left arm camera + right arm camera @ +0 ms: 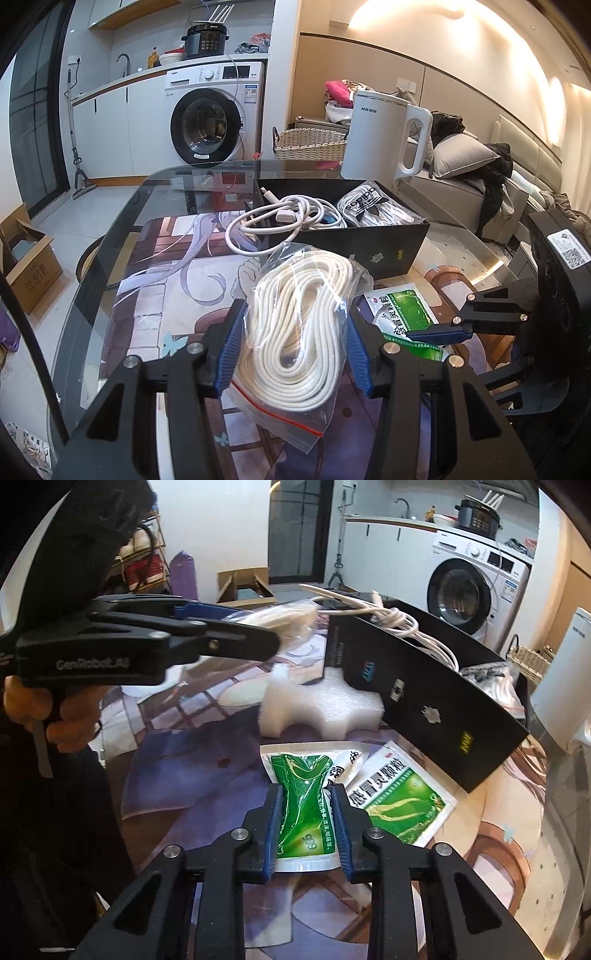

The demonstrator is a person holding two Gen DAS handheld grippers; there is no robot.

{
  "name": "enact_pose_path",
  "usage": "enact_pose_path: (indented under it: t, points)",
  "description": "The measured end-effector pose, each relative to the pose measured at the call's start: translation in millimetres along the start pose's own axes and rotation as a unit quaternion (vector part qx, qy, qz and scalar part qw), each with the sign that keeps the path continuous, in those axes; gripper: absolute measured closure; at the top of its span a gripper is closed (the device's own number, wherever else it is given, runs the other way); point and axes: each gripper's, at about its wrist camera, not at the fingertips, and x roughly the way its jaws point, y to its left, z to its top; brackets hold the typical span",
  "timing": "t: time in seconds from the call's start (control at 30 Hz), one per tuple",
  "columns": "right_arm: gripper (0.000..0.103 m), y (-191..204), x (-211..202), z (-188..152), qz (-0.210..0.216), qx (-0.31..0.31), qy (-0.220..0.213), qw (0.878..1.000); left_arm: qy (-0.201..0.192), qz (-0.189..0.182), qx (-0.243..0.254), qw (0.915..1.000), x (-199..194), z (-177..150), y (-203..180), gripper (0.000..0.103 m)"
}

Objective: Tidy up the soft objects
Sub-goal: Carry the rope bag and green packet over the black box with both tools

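Left gripper (293, 343): its blue-padded fingers press in on both sides of a zip bag of white rope (299, 332), pinching it; in the right wrist view this gripper (266, 633) comes in from the left with the bag at its tip.
Zip bag of white rope: clear plastic with a red seal line, coiled flat cord inside; it looks raised off the desk, though that is hard to judge from either view.
Right gripper (306, 825): pinches a green-and-white sachet (301, 812), which buckles inward between the pads.
Second sachet (400, 805): same green print, lying flat on the mat, just right of the pinched one and partly under it.
Black box (373, 247): open, on the desk beyond the rope bag; it holds a tangle of white charging cable (280, 218) that loops out over the near wall, and a bagged white item with an adidas logo (369, 205).
Foam block (321, 709): white, notched, resting against the box's corner.
Desk (122, 221): glass top with a printed anime mat (177, 280) under everything.
Electric kettle (386, 134): white, upright behind the box.
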Motion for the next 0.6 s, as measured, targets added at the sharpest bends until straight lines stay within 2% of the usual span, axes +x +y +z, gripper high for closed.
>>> enact_pose_path:
  t: [0.6]
  points:
    - [0.078,-9.2,-58.3,14.4,-0.028,0.019,-0.087,0.996,-0.022,0.005,0.002,0.9998,-13.1,10.6,-5.8,0.053]
